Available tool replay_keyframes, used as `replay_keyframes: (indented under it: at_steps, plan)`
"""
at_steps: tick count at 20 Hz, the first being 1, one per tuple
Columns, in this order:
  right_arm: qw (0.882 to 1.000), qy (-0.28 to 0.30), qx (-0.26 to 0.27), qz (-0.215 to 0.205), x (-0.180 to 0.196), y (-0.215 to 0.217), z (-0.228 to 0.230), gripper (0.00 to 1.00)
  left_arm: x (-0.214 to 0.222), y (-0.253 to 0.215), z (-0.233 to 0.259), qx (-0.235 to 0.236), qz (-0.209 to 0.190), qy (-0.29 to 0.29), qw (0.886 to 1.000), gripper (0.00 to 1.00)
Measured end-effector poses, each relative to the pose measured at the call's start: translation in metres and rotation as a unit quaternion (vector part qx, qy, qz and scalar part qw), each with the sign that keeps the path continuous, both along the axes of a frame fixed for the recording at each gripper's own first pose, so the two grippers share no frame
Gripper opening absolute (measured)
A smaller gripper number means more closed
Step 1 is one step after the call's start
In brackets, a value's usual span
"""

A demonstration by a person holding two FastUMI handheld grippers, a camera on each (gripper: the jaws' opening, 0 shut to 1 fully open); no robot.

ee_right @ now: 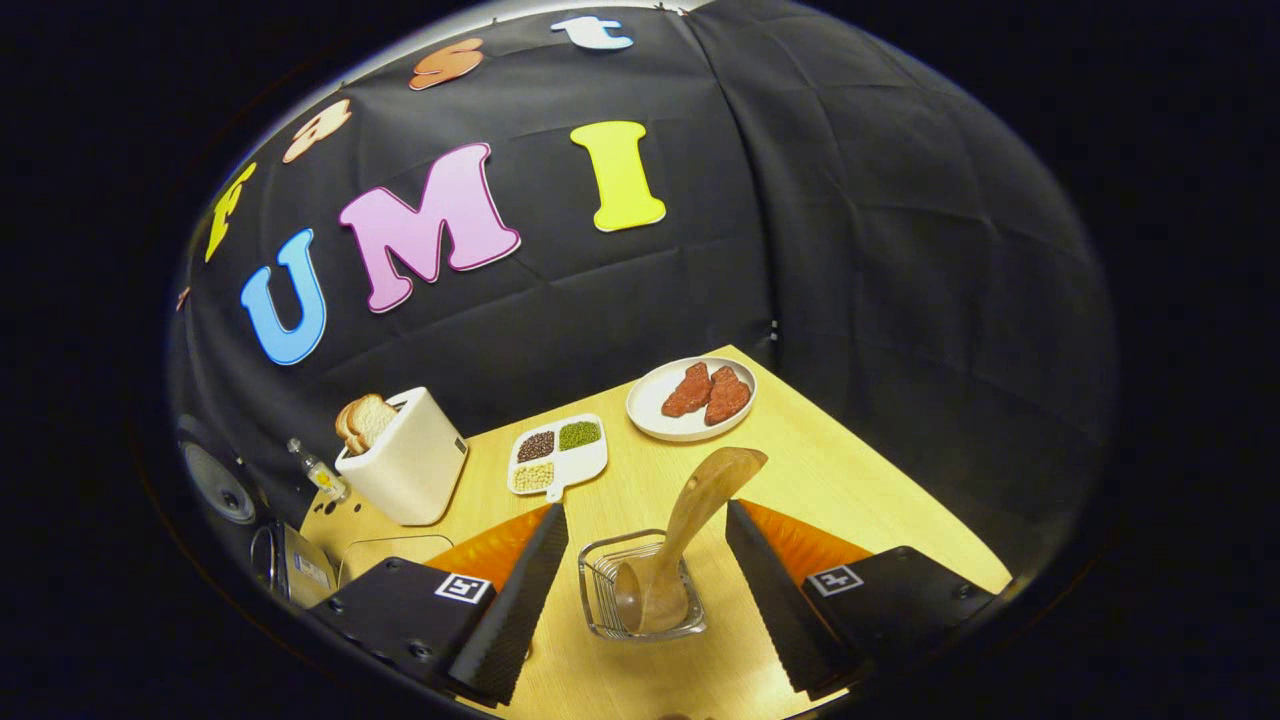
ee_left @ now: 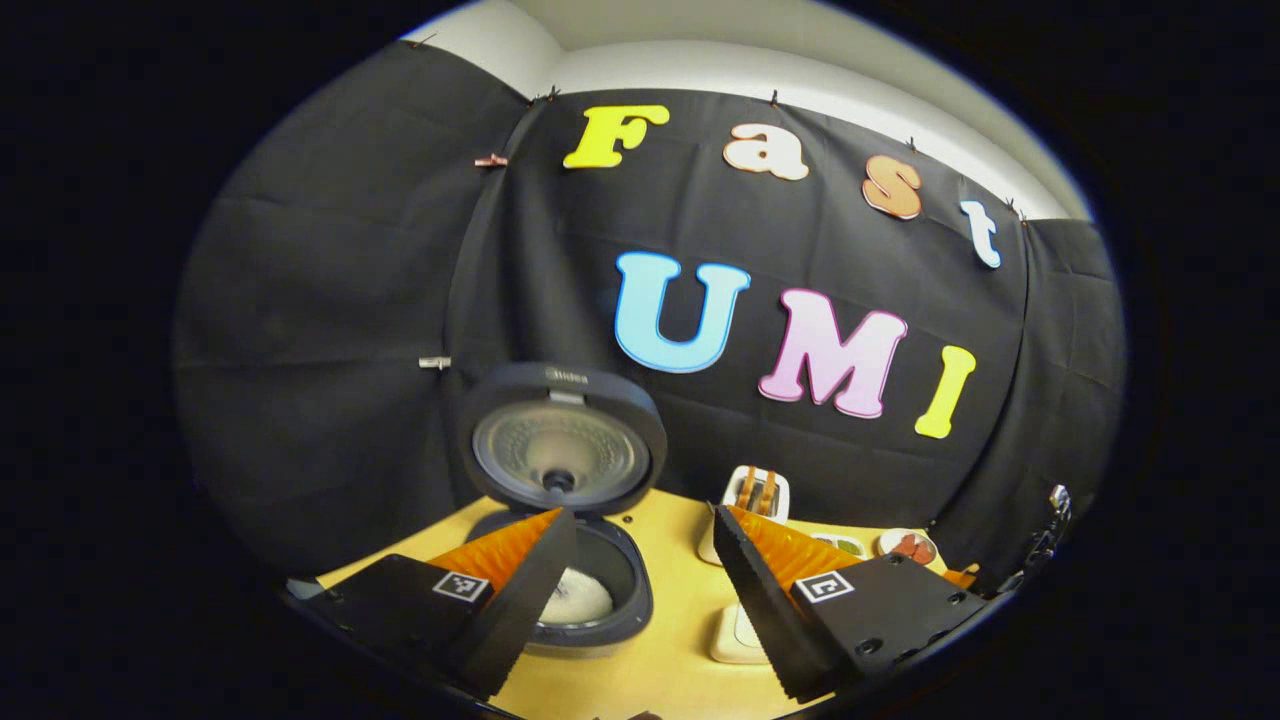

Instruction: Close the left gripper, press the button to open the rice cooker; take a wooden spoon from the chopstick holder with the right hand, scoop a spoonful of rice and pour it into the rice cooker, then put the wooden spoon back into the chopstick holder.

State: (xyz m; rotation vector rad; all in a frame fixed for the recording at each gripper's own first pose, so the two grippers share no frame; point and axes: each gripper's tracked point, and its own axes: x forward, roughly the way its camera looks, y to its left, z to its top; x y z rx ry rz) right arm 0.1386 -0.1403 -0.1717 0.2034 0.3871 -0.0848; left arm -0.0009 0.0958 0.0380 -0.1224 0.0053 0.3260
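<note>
Now, left gripper (ee_left: 640, 590): my jaws stand spread wide, nothing between them, hanging over the yellow worktop (ee_left: 680, 610).
Rice cooker (ee_left: 585, 590): just past my left finger; its lid (ee_left: 562, 438) stands up open, and white rice (ee_left: 575, 600) lies in the pot.
Right gripper (ee_right: 645, 590): my jaws are spread here too, one on each side of the chopstick holder (ee_right: 642, 585), touching nothing.
Wooden spoon (ee_right: 685, 530): standing in the wire holder, leaning up and to the right, free of my fingers.
Farther back: a white toaster (ee_right: 405, 458) with bread, a divided dish of grains (ee_right: 557, 455), a plate (ee_right: 690, 400) with two reddish pieces.
</note>
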Motion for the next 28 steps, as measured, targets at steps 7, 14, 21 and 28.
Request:
replay_keyframes:
  at_steps: [7,14,21,28]
  plan:
    - [0.992,-0.077,-0.089,0.036,-0.037,0.028,0.064,0.98,0.026,0.056,0.065,0.006,0.018,-0.025,1.0,0.95]
    - [0.984,-0.122,-0.114,0.06,-0.073,0.061,0.106,0.98,0.095,0.111,0.087,0.004,0.007,0.028,1.0,0.96]
    - [0.985,-0.119,-0.112,0.05,-0.106,0.05,0.107,0.99,0.159,0.133,0.057,-0.011,0.015,0.092,0.996,0.95]
    - [0.981,-0.11,-0.127,0.095,-0.113,0.065,0.1,0.99,0.156,0.138,0.033,-0.009,0.039,0.144,0.989,0.95]
